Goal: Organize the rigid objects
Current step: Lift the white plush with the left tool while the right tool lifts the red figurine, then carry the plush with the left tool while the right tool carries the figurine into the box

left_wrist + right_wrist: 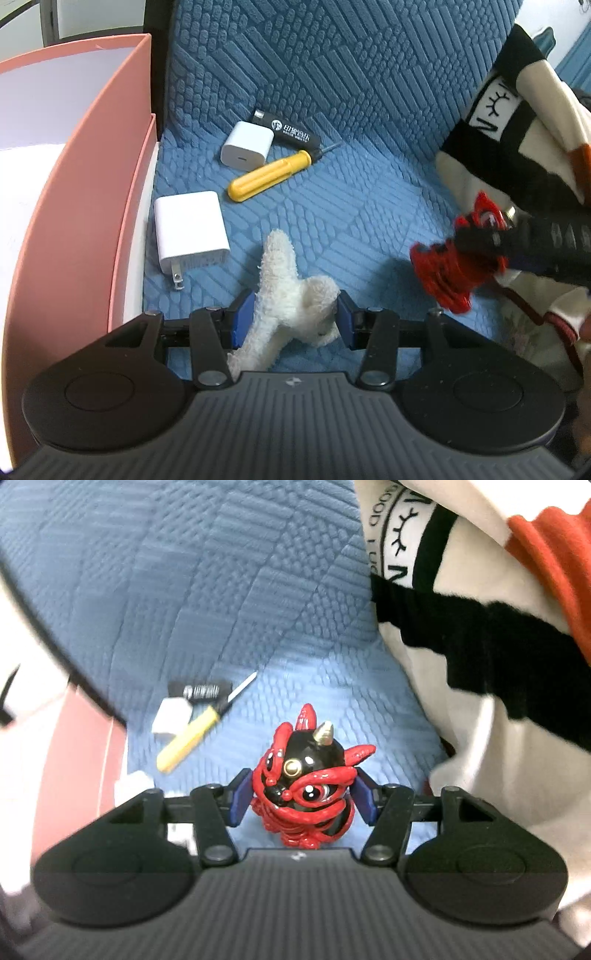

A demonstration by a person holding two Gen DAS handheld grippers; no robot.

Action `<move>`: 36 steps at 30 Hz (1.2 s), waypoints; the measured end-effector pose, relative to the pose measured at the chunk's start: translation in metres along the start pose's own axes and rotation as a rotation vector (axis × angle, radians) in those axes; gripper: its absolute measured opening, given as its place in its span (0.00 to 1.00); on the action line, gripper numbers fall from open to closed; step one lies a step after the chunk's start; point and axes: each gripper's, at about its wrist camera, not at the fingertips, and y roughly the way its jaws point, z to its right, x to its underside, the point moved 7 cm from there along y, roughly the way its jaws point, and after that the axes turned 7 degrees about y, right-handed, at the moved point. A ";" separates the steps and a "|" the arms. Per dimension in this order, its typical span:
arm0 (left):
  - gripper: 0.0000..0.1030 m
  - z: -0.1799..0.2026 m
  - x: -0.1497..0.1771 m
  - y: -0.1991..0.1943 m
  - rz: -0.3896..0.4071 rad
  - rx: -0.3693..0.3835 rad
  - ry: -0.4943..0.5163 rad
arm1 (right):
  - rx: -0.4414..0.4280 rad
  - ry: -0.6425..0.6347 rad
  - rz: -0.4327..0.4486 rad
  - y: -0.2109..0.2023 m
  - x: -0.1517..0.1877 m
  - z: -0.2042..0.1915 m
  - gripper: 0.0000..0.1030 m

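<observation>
The left gripper (295,319) has its blue-padded fingers (242,319) closed in on a white plush toy (291,299), the pads pressing its fluffy body from both sides. The toy's long axis runs from near the gripper body up and away, with one limb pointing toward the far cushion and a stubby part bulging to the right.

The right gripper (301,797) has its fingers (240,799) set moderately wide and clamped against the flanks of a red and black dragon figurine (306,790). The figurine stands upright between the pads, its gold horn pointing up and away from the camera and its face turned toward the lens. In the left wrist view the same figurine (454,258) appears at the right, blurred, held above the blue quilted sofa cover (369,184).

On the cover lie a yellow-handled screwdriver (269,175), its shaft pointing up to the right; a small white charger cube (246,146) touching a black rectangular device with white print (286,129); and a larger white plug adapter (190,227) with prongs pointing toward the camera. A pink box (74,206) stands at the left edge, just beside the adapter. A cream, black and orange blanket (517,129) is heaped at the right.
</observation>
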 end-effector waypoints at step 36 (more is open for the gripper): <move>0.64 0.017 0.021 0.003 -0.034 0.108 0.010 | -0.060 -0.093 0.109 -0.040 0.091 -0.004 0.58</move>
